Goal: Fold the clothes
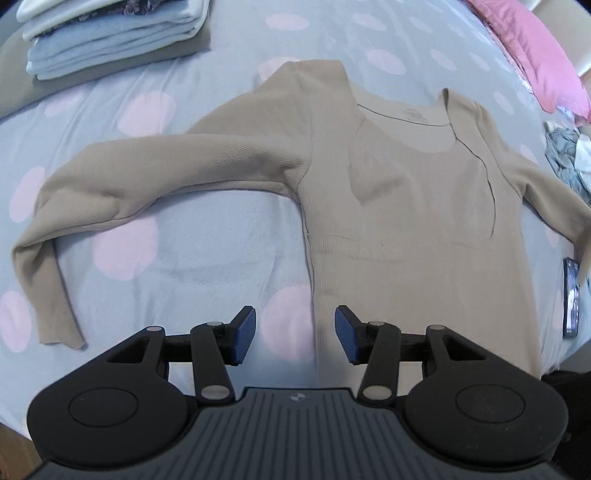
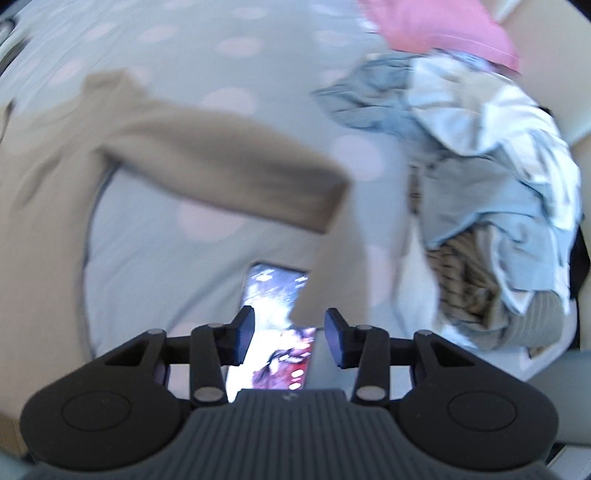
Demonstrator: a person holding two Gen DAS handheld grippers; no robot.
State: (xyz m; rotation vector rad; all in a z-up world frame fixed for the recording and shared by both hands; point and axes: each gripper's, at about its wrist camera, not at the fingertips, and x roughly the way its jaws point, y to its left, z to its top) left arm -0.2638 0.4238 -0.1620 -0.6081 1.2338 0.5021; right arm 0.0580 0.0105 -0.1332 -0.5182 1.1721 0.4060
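A beige long-sleeved top [image 1: 406, 206] lies flat on the bed, neck away from me, its left sleeve [image 1: 110, 184] spread out and bent down at the cuff. My left gripper [image 1: 294, 334] is open and empty above the top's lower left edge. In the right wrist view the top's right sleeve [image 2: 221, 162] stretches across the sheet and its cuff end [image 2: 325, 273] hangs down to just ahead of my right gripper [image 2: 290, 332]. The right jaws stand apart with nothing between them. This view is blurred.
The bed has a grey sheet with pink dots [image 1: 184, 258]. Folded clothes are stacked at the back left [image 1: 110, 33]. A pink pillow [image 1: 535, 48] is at the back right. A pile of unfolded clothes [image 2: 491, 177] is on the right. A phone [image 2: 273, 332] lies under the right gripper.
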